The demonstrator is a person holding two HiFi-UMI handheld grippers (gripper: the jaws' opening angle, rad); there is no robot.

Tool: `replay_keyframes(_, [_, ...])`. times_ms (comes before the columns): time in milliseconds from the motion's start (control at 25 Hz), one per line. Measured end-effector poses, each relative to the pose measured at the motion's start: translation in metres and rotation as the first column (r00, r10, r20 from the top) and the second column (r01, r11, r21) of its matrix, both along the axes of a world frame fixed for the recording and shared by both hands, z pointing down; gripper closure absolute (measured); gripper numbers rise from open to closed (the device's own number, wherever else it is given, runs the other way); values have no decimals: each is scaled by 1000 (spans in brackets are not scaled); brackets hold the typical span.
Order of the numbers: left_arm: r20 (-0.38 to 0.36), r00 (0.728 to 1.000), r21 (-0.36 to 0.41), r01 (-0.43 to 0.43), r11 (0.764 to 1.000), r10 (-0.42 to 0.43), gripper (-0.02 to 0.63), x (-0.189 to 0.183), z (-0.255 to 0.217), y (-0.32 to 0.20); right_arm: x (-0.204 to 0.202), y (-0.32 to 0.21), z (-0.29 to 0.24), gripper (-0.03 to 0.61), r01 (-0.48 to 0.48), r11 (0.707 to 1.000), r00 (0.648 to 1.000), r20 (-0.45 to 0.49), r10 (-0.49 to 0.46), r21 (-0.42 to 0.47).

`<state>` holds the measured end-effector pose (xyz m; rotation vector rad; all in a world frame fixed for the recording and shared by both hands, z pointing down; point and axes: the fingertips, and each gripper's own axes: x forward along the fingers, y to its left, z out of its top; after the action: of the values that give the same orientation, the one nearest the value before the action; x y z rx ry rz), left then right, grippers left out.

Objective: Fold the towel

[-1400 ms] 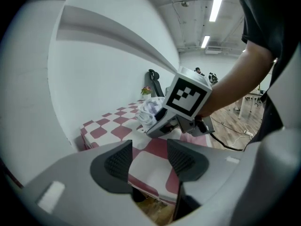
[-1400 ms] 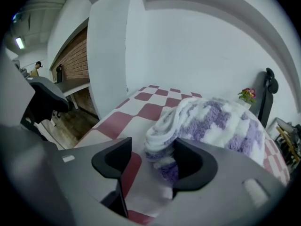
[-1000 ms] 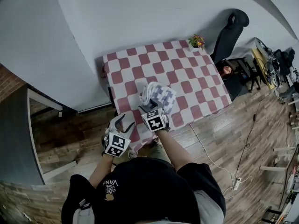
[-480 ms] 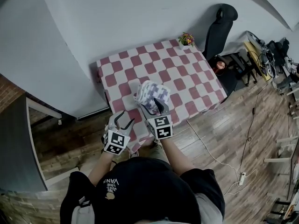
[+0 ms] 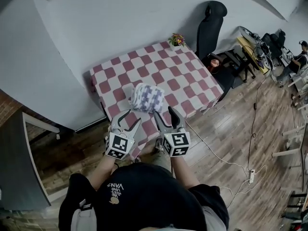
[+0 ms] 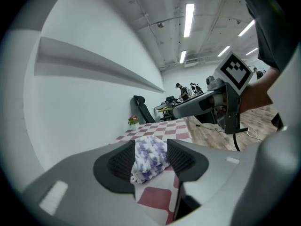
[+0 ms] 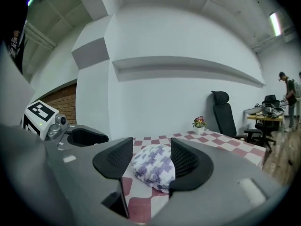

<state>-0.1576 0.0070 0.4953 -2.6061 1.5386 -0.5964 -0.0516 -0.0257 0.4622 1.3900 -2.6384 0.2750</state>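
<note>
The towel (image 5: pixel 147 98), white with a purple check, lies as a folded bundle on the red-and-white checked table (image 5: pixel 179 76), near its front edge. My left gripper (image 5: pixel 132 117) hangs open in the air just short of that edge, left of the towel. My right gripper (image 5: pixel 163 111) is open beside it, near the towel's front right. In the left gripper view the towel (image 6: pixel 149 158) shows between the spread jaws, farther off and untouched. The right gripper view frames the towel (image 7: pixel 153 166) in the same way, apart from both pads.
A small flower pot (image 5: pixel 176 39) stands at the table's far right corner. A black office chair (image 5: pixel 210 20) is behind it, by the white wall. Desks with gear (image 5: pixel 260 40) and a person (image 5: pixel 299 53) are at the far right. Cables (image 5: pixel 231 170) cross the wooden floor.
My right gripper has drawn back from the towel toward me and risen. The left gripper has also lifted. The towel stays on the table, now a tighter bundle.
</note>
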Motion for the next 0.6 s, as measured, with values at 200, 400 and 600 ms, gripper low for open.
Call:
replay_keyframes(200, [-10, 1000, 34, -26, 999, 27, 399, 8, -14, 12, 27, 24, -9, 390, -64, 997, 998, 28, 63, 33])
replay_keyframes(400, [-7, 999, 35, -46, 998, 46, 426, 6, -15, 27, 36, 42, -9, 490, -113, 993, 992, 53, 111, 35])
replay_keyframes(600, [-9, 999, 38, -50, 998, 50, 547, -1, -14, 39, 37, 55, 5, 572, -132, 991, 989, 64, 131, 5])
